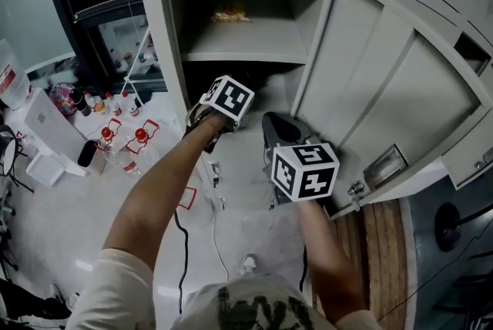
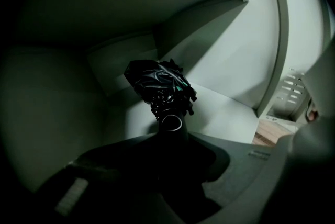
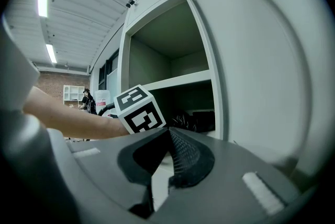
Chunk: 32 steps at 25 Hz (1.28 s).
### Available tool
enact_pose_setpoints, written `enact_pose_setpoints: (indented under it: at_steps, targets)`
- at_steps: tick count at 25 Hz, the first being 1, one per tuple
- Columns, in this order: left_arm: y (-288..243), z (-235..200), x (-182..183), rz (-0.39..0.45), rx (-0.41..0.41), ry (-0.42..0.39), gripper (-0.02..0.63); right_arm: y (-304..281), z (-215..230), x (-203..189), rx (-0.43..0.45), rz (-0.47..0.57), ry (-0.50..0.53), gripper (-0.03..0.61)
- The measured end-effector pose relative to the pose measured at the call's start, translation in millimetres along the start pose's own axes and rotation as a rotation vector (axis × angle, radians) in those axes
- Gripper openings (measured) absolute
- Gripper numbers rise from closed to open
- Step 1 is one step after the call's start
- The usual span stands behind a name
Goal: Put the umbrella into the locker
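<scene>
In the left gripper view the black folded umbrella (image 2: 159,84) leans in the back corner of the locker's lower compartment (image 2: 230,108), ringed handle end (image 2: 171,122) toward me. My left gripper (image 2: 172,139) reaches into that dark compartment, its jaws standing apart around the handle's end; the gloom hides the pads. The head view gives only its marker cube (image 1: 229,99) at the compartment's mouth. My right gripper (image 3: 168,131) hovers outside by the open door (image 1: 385,89), shut and empty. From there the umbrella (image 3: 194,121) is a dark shape under the shelf.
The upper shelf (image 1: 246,43) holds a yellow packet (image 1: 231,13). Left of the locker are several red-capped bottles (image 1: 123,139) and white boxes (image 1: 50,136). Cables (image 1: 181,236) trail over the pale floor. Wooden flooring (image 1: 385,244) lies under the door.
</scene>
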<state>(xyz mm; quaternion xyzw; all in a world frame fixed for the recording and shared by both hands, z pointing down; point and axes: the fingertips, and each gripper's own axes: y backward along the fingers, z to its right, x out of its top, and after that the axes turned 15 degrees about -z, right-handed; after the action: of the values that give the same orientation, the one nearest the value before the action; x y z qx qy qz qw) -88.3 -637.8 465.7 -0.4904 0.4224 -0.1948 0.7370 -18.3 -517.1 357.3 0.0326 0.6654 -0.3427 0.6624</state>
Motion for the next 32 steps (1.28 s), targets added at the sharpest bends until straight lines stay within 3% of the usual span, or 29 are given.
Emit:
enact_pose_setpoints:
  at_steps: [4, 9, 15, 25, 32]
  targets:
    - [-4.6, 0.2, -2.5, 0.012, -0.01, 0.027, 0.132, 0.0, -0.3, -0.1, -0.001, -0.001, -0.004, -0.003]
    - [11.0, -0.2, 9.0, 0.126, 0.001, 0.017, 0.183, 1.1, -2.0, -3.1, -0.003, -0.007, -0.008, -0.003]
    - [23.7, 5.8, 3.3, 0.165, -0.051, 0.07, 0.238, 4.2, -5.6, -2.5, -0.007, -0.004, -0.016, -0.003]
    - [75.9, 1.2, -3.7, 0.302, 0.012, 0.058, 0.238, 13.1, -18.8, -9.7, -0.025, -0.014, -0.037, -0.003]
    - [124.3, 31.3, -21.4, 0.412, -0.125, 0.064, 0.238, 34.4, -18.8, -9.8, -0.064, -0.003, -0.053, -0.003]
